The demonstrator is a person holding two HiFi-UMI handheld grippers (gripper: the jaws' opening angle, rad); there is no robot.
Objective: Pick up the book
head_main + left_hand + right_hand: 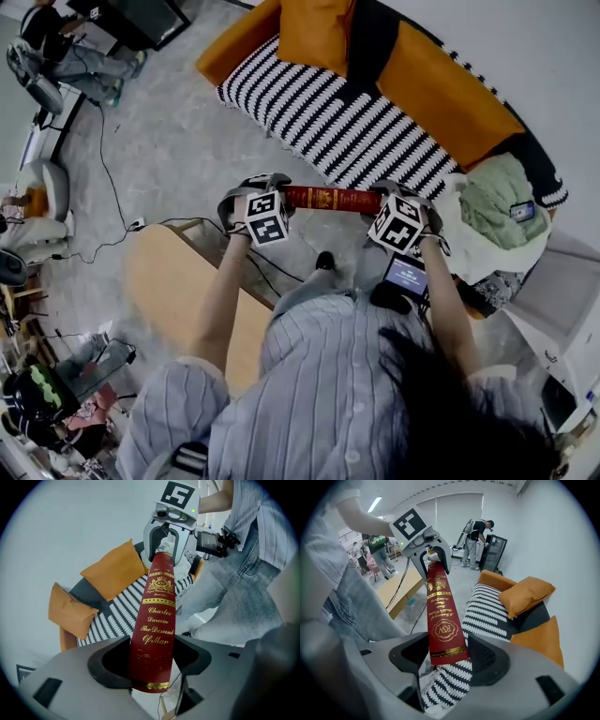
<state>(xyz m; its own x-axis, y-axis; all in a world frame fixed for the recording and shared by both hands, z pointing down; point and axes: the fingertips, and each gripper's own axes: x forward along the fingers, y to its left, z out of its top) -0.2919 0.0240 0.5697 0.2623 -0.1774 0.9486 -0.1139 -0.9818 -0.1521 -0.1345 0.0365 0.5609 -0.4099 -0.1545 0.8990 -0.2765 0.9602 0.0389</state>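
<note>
A dark red book (330, 198) with gold lettering hangs level in the air in front of the person, above the floor beside the sofa. My left gripper (272, 203) is shut on its left end and my right gripper (384, 212) on its right end. In the left gripper view the book's spine (156, 620) runs up from between my jaws (150, 667) to the right gripper (165, 545). The right gripper view has the spine (439, 616) leaving my jaws (445, 656) towards the left gripper (431, 550).
An orange sofa (441, 89) with a black-and-white striped throw (347, 117) and orange cushions stands ahead. A green pillow (502, 202) lies at its right end. A low wooden table (178, 281) is at the left, with cables on the floor (112, 187). People stand at the room's far side (476, 536).
</note>
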